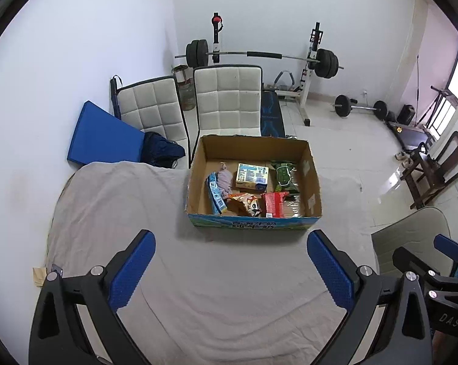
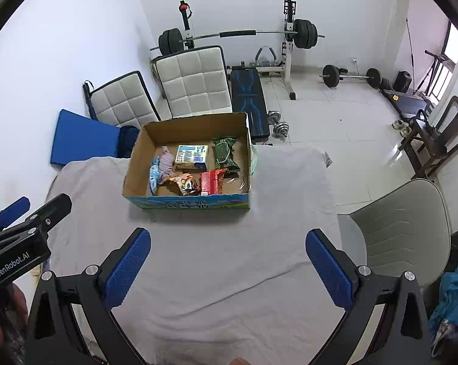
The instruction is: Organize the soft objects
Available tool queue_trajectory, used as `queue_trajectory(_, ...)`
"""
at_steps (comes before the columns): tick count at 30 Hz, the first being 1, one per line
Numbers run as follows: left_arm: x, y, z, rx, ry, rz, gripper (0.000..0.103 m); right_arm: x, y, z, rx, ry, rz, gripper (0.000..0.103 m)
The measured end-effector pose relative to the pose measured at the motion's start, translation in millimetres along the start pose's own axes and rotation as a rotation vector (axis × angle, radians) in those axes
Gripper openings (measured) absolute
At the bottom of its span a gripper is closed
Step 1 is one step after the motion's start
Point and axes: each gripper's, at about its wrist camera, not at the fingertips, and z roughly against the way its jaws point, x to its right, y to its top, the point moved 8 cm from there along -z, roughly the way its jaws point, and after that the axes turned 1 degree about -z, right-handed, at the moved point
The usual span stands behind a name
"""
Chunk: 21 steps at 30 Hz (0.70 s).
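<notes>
Left gripper (image 1: pixel 232 261): held above the bare grey cloth (image 1: pixel 229 289), jaws spread wide, nothing between the blue pads (image 1: pixel 131 270).
Cloth-covered table: no loose item is visible on the cloth in either view; the near and left areas lie bare.
Cardboard box (image 1: pixel 254 223): stands on the far part of the table, ahead of both grippers and well apart from them; top open.
Box contents, left to right: blue packet (image 1: pixel 215 194) leaning at the left, lilac soft toy (image 1: pixel 224 179) just beside it, orange cartoon snack bag (image 1: pixel 245 203) toward the front, yellow-and-blue carton (image 1: pixel 252 176) at the back, red packet (image 1: pixel 274 203) at the front, green wrapped pack (image 1: pixel 285 175) at the right.
Right gripper (image 2: pixel 229 263): held above the cloth, jaws spread wide, empty; the box sits ahead and slightly left of it.
Task progress (judgement): all visible task items already lie inside the box, so collection appears complete or nearly so.
Remaining (judgement): possibly only tidying inside the box; items outside the camera views cannot be ruled out.
</notes>
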Motion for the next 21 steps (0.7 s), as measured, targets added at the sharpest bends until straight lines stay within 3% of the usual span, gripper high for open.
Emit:
queue_trajectory(10, -3.1, -7.0, 30.1, 0.027, 0.019, -0.007, 0.102, -3.3, -9.7, 58.8, 0.044, -0.003, 0.033, 0.103)
queue_trajectory(21, -7.4, -2.3, 31.8, 0.066, 0.045, -0.003, 0.102, -0.9, 4.3, 62.3, 0.078, -0.033, 0.041, 0.103)
